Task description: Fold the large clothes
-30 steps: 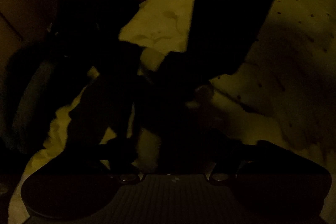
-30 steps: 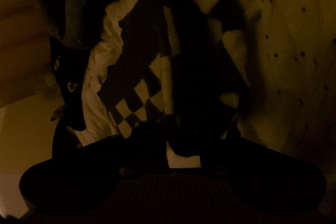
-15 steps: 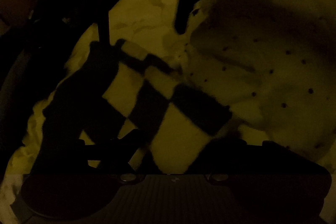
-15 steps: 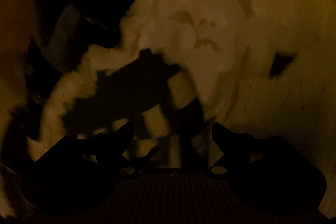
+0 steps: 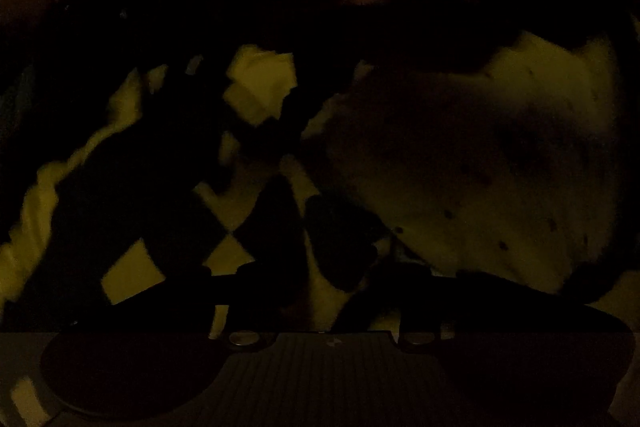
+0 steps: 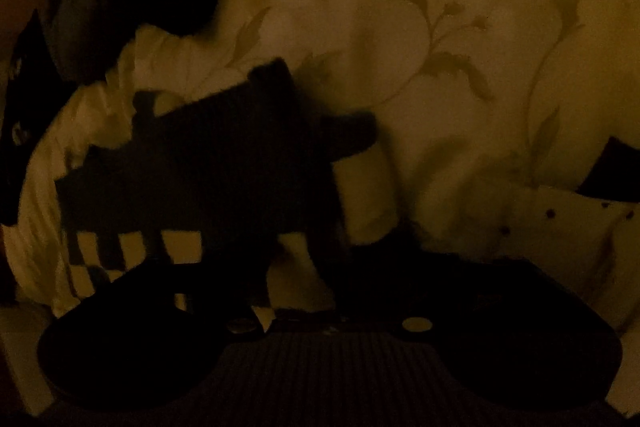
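We have the black-and-cream checked garment [image 6: 192, 183] crumpled on a leaf-print sheet [image 6: 460, 27], with a dotted pale cloth [image 5: 460, 155] to its right. Both jaws are closing. The left gripper [image 5: 296, 275] has checked fabric between its fingers, as does the right gripper [image 6: 304, 279], but in this dim light we cannot tell whether either pinches yet. We should seat each grip on an edge, then lift and spread evenly.
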Motion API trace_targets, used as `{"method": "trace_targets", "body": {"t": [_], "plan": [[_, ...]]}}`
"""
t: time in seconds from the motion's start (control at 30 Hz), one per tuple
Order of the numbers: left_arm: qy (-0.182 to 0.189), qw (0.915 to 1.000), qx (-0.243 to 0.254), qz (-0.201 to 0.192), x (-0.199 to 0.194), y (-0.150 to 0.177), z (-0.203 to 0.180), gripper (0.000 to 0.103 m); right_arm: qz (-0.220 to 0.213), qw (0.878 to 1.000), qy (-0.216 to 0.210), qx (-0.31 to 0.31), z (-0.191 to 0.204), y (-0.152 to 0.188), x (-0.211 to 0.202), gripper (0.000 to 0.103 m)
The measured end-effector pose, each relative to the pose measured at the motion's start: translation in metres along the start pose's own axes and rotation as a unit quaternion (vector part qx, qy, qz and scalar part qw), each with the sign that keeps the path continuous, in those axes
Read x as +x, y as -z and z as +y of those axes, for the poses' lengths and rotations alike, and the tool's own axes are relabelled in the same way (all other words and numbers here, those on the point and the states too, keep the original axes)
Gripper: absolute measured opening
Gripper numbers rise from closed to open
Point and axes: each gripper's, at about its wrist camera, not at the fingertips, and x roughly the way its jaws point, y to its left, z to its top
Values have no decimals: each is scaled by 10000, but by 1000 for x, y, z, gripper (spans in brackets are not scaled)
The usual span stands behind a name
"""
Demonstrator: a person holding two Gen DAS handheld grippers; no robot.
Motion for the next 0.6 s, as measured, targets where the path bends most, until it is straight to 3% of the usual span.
{"method": "trace_targets", "body": {"t": [0.07,0.17,0.23,0.3,0.37,0.6], "plan": [[181,9989,-426,-23,-4,-1,14,78,-79,10000,0,-55,-1,2,-6,34],[534,9892,-1368,-45,-7,5,35,77,-149,9999,-58,-28,-1,7,-15,23],[762,9744,-2116,-71,-10,15,51,65,-218,9997,-102,-58,2,13,-22,21],[972,9535,-2847,-179,-18,26,68,60,-316,9993,-141,-102,7,18,-27,20],[1074,9385,-3265,-318,-29,35,80,57,-426,9988,-235,-72,11,24,-34,20],[913,9123,-3884,-920,-89,74,112,55,-655,9928,-967,276,36,33,-59,20]]}}
